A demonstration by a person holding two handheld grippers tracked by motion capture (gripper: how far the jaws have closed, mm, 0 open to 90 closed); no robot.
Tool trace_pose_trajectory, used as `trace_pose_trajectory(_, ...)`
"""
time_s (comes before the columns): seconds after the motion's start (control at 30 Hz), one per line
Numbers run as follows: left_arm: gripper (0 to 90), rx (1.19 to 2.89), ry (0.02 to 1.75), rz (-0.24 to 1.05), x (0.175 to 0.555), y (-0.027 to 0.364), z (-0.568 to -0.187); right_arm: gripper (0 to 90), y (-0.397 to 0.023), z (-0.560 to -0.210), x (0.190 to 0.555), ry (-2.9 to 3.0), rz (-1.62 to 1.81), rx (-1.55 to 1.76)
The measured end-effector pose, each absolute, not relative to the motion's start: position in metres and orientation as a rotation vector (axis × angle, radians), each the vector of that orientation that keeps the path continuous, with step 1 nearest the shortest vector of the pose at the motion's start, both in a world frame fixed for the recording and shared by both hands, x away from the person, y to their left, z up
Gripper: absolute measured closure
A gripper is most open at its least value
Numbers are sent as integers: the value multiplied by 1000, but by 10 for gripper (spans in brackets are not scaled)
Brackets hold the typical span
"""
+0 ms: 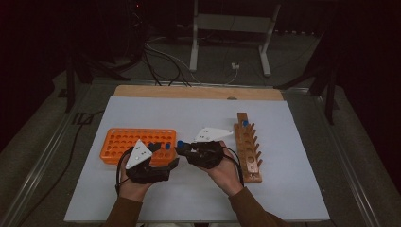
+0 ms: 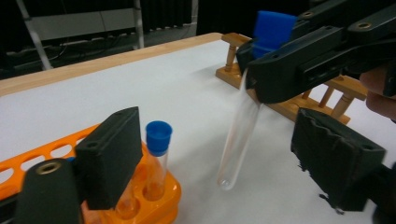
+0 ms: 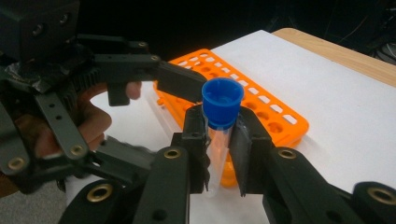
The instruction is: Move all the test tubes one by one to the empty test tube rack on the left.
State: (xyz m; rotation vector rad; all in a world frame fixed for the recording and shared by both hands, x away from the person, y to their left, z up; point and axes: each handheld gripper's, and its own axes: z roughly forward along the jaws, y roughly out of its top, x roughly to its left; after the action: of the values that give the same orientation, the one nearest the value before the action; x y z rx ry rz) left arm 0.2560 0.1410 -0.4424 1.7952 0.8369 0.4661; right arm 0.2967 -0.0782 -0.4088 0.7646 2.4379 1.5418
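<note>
Item: clear plastic test tube with blue cap (image 3: 219, 122), centre frame, clamped just under the cap in your right gripper (image 3: 219, 140); your left gripper (image 2: 210, 163) gapes, nothing between, beside the orange plastic rack (image 1: 118, 142)

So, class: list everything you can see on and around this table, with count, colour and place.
Tube rack: one, orange, table's left half.
Peg rack: one, wooden, table's right half.
Held tube: one, clear with blue cap, in the right gripper.
Racked tube: one, clear with blue cap, at the orange rack's corner.
Table: one, white top, wooden far edge.
Frame: one, grey, on the floor behind.
Left gripper: black, jaws apart.
Right gripper: black, clamped on the held tube.
</note>
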Motion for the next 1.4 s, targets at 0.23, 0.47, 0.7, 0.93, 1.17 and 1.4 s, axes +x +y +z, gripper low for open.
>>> trace_pose_trajectory(0.23,500,1822,797,448,255,137,-443,766,-71,-410,294,2450,1548,742)
trace_pose_trajectory(0.47,710,1855,771,434,255,135,-445,766,-69,-409,293,2454,1550,734)
trace_pose_trajectory(0.7,775,1862,762,425,256,136,-446,766,-68,-410,292,2459,1550,734)
trace_pose_trajectory(0.93,780,1861,773,418,257,139,-446,694,-70,-409,291,2437,1535,710)
trace_pose_trajectory(1.17,780,1829,826,409,261,158,-448,523,-82,-405,291,2401,1542,722)
trace_pose_trajectory(1.4,780,1799,851,411,261,175,-445,405,-98,-409,296,2364,1512,779)
